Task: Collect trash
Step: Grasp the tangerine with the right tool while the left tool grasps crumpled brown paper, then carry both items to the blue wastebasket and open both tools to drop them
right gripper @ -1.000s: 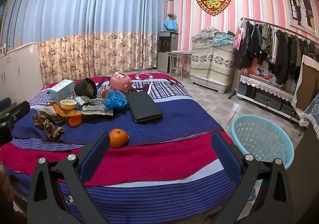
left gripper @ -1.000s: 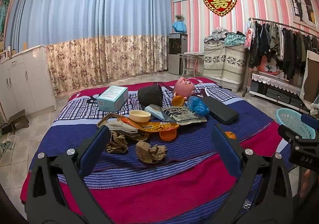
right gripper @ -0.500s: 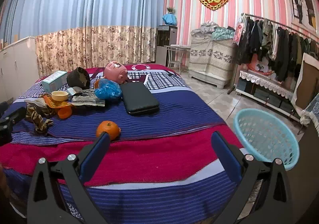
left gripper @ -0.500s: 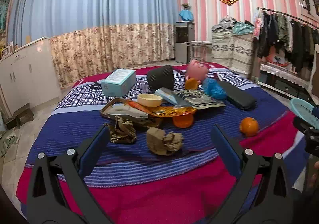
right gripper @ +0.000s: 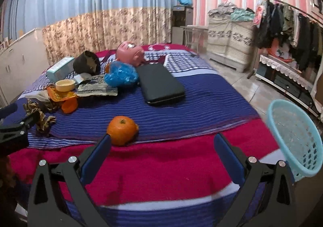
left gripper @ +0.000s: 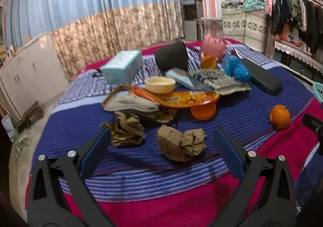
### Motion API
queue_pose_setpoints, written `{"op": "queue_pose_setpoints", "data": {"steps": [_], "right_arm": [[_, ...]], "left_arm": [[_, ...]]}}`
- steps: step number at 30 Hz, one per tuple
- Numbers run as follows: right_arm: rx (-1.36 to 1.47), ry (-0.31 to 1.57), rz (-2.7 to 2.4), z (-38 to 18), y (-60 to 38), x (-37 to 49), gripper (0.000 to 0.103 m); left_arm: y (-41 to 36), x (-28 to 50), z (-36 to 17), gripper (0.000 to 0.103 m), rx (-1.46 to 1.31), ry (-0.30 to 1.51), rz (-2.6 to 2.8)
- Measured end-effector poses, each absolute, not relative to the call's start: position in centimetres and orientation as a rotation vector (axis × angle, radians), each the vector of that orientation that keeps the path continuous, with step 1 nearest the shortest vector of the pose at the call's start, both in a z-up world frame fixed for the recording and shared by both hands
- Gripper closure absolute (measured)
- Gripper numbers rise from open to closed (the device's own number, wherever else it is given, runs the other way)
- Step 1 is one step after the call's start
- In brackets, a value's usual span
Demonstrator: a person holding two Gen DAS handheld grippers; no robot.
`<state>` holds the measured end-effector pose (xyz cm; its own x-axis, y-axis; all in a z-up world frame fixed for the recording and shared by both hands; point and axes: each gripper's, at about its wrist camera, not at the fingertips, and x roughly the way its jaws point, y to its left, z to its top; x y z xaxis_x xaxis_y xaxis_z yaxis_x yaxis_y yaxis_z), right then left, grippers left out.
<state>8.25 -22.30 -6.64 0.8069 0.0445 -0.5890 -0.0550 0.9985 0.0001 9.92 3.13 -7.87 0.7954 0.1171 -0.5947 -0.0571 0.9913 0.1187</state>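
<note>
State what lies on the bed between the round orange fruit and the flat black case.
Nothing: in the right wrist view, only bare blue striped blanket separates the orange fruit from the black case.

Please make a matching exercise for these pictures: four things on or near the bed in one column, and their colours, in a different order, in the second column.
Things:
1. basket
2. crumpled paper
3. laptop case
4. plastic bag

Colours:
A. black
B. bright blue
C. pale turquoise
D. brown

Pairs: 1-C, 2-D, 3-A, 4-B
</note>
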Motion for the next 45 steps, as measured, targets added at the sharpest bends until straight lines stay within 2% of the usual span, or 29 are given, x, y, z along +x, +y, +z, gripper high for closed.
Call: {"op": "queue_pose_setpoints", "data": {"steps": [2,4,5,7,9,11,13,14,16,19,31,37,45], "right_arm": [[-0.026,0.635,0.074,-7.0,-21.6,8.7,0.004],[-0.029,0.641,0.095,-7.3,-20.8,9.3,0.004],[-0.030,0.645,0.109,-7.4,-20.5,9.6,0.004],[-0.041,0.657,0.118,-7.7,-19.8,10.4,0.005],[-0.057,0.669,0.130,-7.9,-19.2,11.2,0.007],[-0.071,0.686,0.146,-8.2,-18.8,11.7,0.019],[-0.070,0.718,0.173,-8.7,-18.7,12.3,0.041],[-0.053,0.729,0.195,-8.8,-18.8,12.5,0.045],[-0.009,0.738,0.244,-8.8,-19.1,12.5,0.062],[0.004,0.713,0.255,-8.4,-19.6,12.1,0.072],[0.036,0.584,0.093,-3.7,-29.2,9.5,0.074],[0.025,0.538,-0.114,-1.4,-37.1,8.4,0.074],[0.041,0.529,-0.301,-1.6,-45.4,7.3,0.074]], "left_arm": [[3.2,10.5,-8.3,0.014,0.076,0.684,0.058],[3.2,10.8,-8.7,0.028,0.070,0.708,0.037],[3.2,11.1,-9.0,0.032,0.068,0.726,0.025],[3.3,11.5,-9.2,0.050,0.049,0.744,0.003],[3.5,11.5,-9.0,0.053,0.027,0.745,-0.014],[3.5,11.4,-8.7,0.057,0.025,0.740,-0.023],[3.3,11.2,-8.4,0.059,0.031,0.735,-0.031],[3.1,11.1,-8.2,0.059,0.037,0.731,-0.032],[2.8,10.9,-7.7,0.060,0.049,0.714,-0.034],[2.3,10.9,-6.9,0.061,0.063,0.690,-0.035],[-3.9,13.6,-3.3,0.061,0.067,0.596,-0.126],[-9.8,15.2,-1.5,0.061,0.062,0.543,-0.226],[-18.2,15.7,-0.7,0.061,0.105,0.505,-0.348]]}}
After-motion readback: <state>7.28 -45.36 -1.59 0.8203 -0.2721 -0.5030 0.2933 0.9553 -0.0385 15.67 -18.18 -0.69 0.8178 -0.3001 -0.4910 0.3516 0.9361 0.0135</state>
